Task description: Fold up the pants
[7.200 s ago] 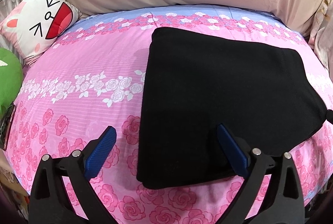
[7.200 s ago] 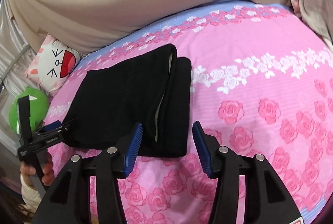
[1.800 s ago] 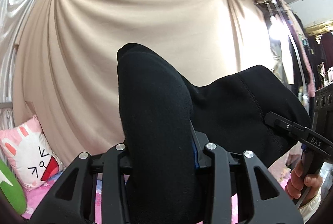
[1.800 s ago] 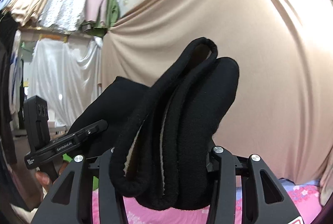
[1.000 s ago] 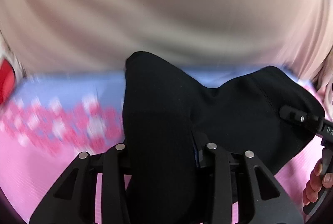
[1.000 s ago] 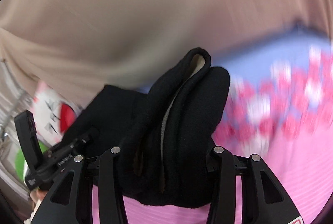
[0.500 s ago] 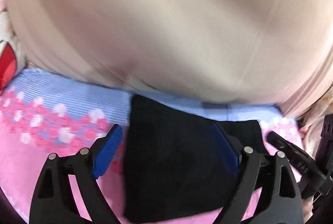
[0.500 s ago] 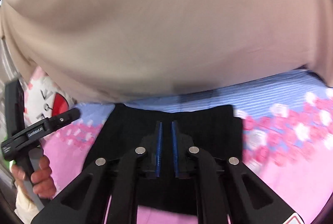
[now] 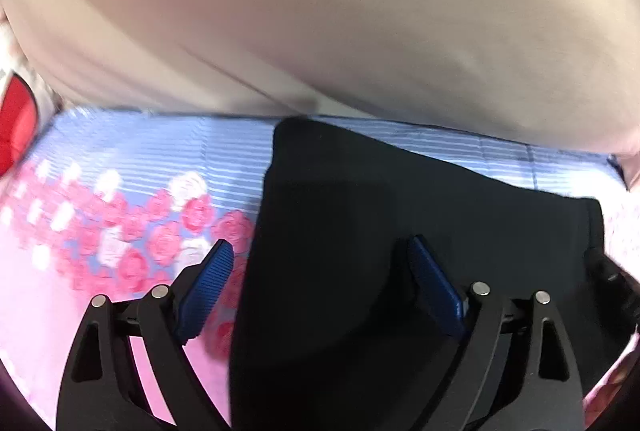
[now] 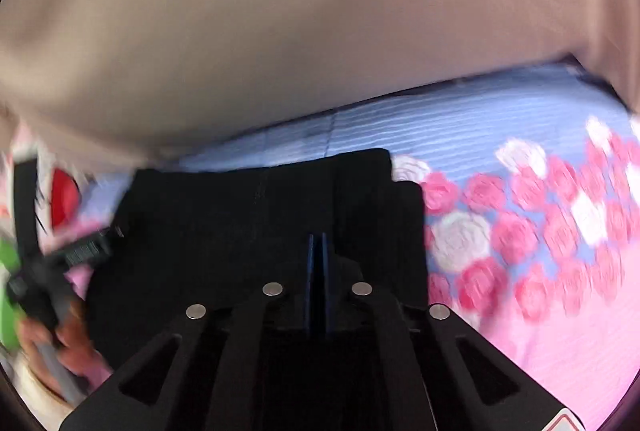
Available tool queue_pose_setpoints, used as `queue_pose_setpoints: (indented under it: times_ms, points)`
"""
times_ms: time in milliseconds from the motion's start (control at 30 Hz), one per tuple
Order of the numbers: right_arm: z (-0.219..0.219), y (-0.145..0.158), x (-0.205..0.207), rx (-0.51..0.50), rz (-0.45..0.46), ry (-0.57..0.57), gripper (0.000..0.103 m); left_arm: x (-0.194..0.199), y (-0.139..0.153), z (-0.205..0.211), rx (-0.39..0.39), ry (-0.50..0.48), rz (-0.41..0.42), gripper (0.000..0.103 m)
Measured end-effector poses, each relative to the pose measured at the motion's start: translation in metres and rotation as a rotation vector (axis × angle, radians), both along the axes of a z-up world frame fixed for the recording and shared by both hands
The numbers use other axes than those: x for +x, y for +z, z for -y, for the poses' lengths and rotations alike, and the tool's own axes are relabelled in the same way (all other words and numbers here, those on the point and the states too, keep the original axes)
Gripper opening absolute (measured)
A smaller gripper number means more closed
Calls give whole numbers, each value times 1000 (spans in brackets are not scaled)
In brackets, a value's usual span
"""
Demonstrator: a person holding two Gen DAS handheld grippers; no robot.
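Observation:
The folded black pants (image 9: 360,215) lie flat on the flowered bed sheet (image 9: 120,231), close to the beige curtain. My left gripper (image 9: 320,279) hangs open just above them. Its left pad (image 9: 206,287) is over the sheet and its right pad (image 9: 434,283) over the cloth, and neither grips anything. In the right wrist view the pants (image 10: 248,215) lie ahead of my right gripper (image 10: 318,259), which is shut with its blue pads together and nothing between them. The left gripper (image 10: 56,263) and the hand (image 10: 64,343) holding it show at the left.
A beige curtain (image 9: 320,23) hangs right behind the bed's far edge. A cartoon pillow with a red mouth (image 9: 16,119) lies at the left, and something green (image 10: 8,263) sits beside it. Pink rose-print sheet (image 10: 540,251) stretches to the right.
Both grippers have let go of the pants, which were held up a second ago and now lie on the bed. The left jaws went wide and the right jaws closed empty.

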State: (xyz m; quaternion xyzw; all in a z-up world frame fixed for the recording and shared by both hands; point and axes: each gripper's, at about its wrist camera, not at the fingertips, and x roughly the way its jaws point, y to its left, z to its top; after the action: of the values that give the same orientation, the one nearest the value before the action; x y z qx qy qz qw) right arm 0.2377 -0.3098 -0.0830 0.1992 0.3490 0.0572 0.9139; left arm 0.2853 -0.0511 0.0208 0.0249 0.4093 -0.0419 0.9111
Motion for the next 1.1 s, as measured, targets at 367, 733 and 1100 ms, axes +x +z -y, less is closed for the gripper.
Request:
queue_pose_setpoints:
  times_ms: [367,733,1100]
  points:
    - [-5,6,-68,31,19,24,5,-85,13,-13,62,-59,53,86]
    - [-18,20,-87,-33,58,27,8,-84,-16,-16,46,-50,11,87]
    - [-35,37,-123,-80,74,8,11,-118,3,-27,50,-58,41,86]
